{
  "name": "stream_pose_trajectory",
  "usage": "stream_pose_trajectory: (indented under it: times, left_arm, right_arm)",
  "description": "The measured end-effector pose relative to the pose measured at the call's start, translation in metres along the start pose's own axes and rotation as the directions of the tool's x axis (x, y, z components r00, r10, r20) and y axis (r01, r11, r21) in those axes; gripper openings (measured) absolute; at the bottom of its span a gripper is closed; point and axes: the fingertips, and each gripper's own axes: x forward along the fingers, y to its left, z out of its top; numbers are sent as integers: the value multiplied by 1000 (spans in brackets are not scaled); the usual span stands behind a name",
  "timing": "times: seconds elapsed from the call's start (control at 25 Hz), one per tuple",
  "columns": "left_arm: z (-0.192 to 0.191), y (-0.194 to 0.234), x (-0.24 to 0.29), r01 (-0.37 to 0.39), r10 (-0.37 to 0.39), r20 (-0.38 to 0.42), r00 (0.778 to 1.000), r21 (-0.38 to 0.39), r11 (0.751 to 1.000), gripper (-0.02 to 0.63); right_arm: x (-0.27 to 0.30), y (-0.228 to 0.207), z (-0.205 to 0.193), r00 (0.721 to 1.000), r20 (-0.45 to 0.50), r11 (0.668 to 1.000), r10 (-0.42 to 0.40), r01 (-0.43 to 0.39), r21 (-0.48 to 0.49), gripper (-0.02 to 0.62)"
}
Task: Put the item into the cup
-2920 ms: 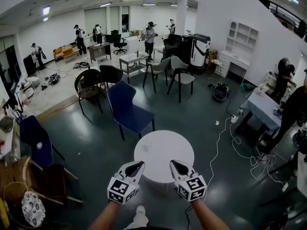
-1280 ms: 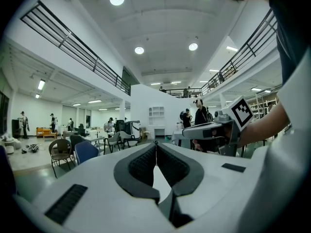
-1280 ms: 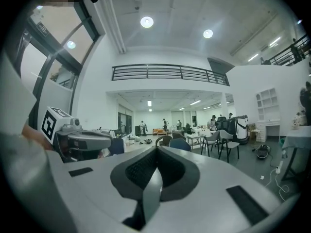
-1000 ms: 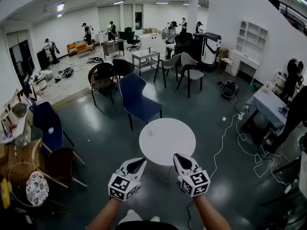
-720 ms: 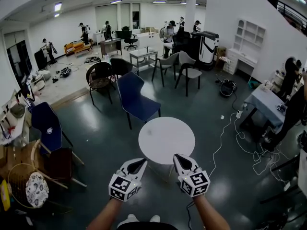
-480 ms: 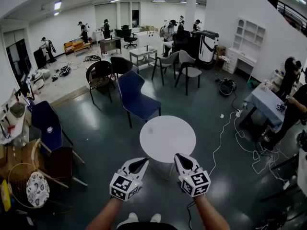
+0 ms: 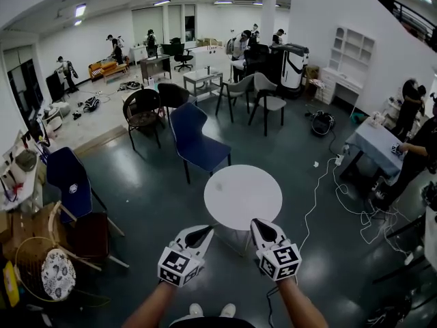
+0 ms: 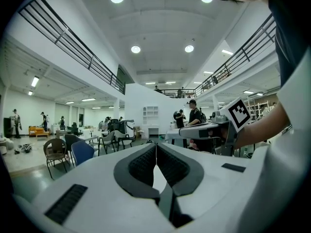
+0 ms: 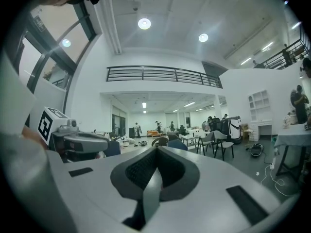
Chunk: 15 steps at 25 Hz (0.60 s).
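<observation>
No cup and no item shows in any view. In the head view my left gripper [image 7: 203,231] and right gripper [image 7: 257,224] are held side by side at the near edge of a bare round white table [image 7: 242,195], above the floor. Both point forward and hold nothing. In the left gripper view the jaws of the left gripper [image 8: 156,148] meet in a closed line, with the right gripper [image 8: 214,130] beside them. In the right gripper view the right gripper [image 9: 156,150] is closed the same way, and the left gripper [image 9: 77,142] shows at the left.
A blue chair [image 7: 196,144] stands just beyond the table, with dark chairs [image 7: 143,111] and grey chairs [image 7: 266,98] farther back. Another blue chair [image 7: 68,183] and a wicker basket [image 7: 41,272] are at the left. White cables [image 7: 328,190] trail on the floor at the right, near a cloth-covered table [image 7: 375,145]. People stand in the background.
The view has shifted: the round table now lies slightly farther right and nearer to the grippers. Both grippers keep the same shut pose side by side.
</observation>
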Motion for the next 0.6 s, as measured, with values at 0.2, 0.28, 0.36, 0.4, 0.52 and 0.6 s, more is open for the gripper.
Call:
stream_pose_trajectory:
  times: [0.2,0.28,0.36,0.4,0.52,0.6]
  left_arm:
    - [4,6,-12,13,-12,10,1000,-18,1000,19]
    - [5,9,-17,16,-16,14,1000,-32,999,19]
    - [3,12,-20,18,-17,11,1000,-27,999,18]
    - [2,13,-21,19,-19,8,1000,-24,1000,20]
    - [-3,15,-22,21,-21,8,1000,-27,999,20]
    - [-6,17,-23,20,-19,8,1000,-29,999,18]
  right_arm:
    - [1,12,2,1000,-2,1000,-12,12,1,15]
    - [1,17,2,1000,-4,1000,-14,14,3,15]
    - [4,22,2,1000,-7,1000,-15,15,6,15]
    - [5,23,1,1000,-8,1000,-17,17,7,15]
    - [8,25,-4,1000,-12,1000,-20,20,8,15]
    - [9,26,-6,1000,-14,1000,-20,20,9,15]
